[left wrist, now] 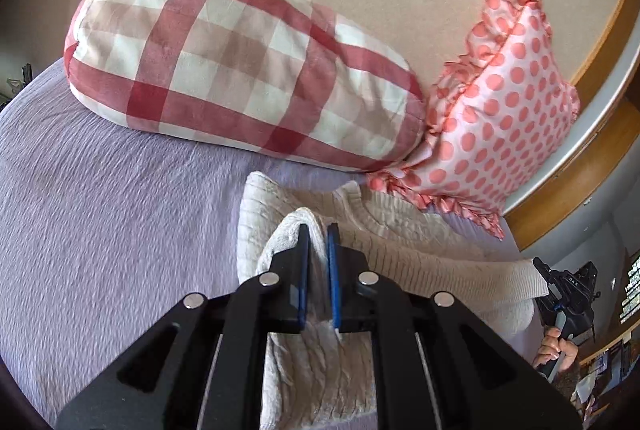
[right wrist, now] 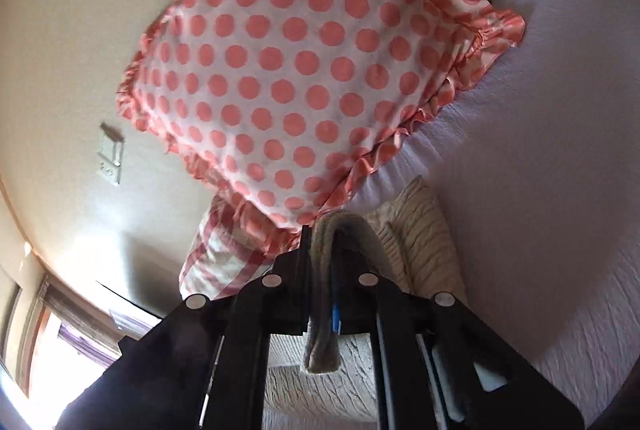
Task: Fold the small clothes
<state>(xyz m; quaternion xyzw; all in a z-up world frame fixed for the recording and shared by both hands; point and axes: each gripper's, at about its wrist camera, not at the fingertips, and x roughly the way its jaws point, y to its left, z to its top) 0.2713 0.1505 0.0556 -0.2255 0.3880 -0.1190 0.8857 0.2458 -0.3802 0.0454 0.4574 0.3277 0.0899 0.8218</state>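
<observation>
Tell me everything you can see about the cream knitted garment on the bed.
The cream knitted garment looks like soft ribbed or cable-textured wool, off-white. It lies rumpled on the lilac bedspread, its far edge reaching the polka-dot pillow. The left claw pinches a raised fold of it; the right claw grips a thick ribbed edge. The garment is partly lifted and not yet folded flat.

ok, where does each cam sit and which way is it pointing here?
Left wrist: on the left gripper, looking along its fingers across the lavender bedspread toward the gingham pillow; the right hand shows at the right edge.
Right wrist: on the right gripper, tilted, facing the polka-dot pillow and the wall.
Shared: polka-dot pillow, gingham pillow, bedspread, and the cream knit garment both grippers pinch.
</observation>
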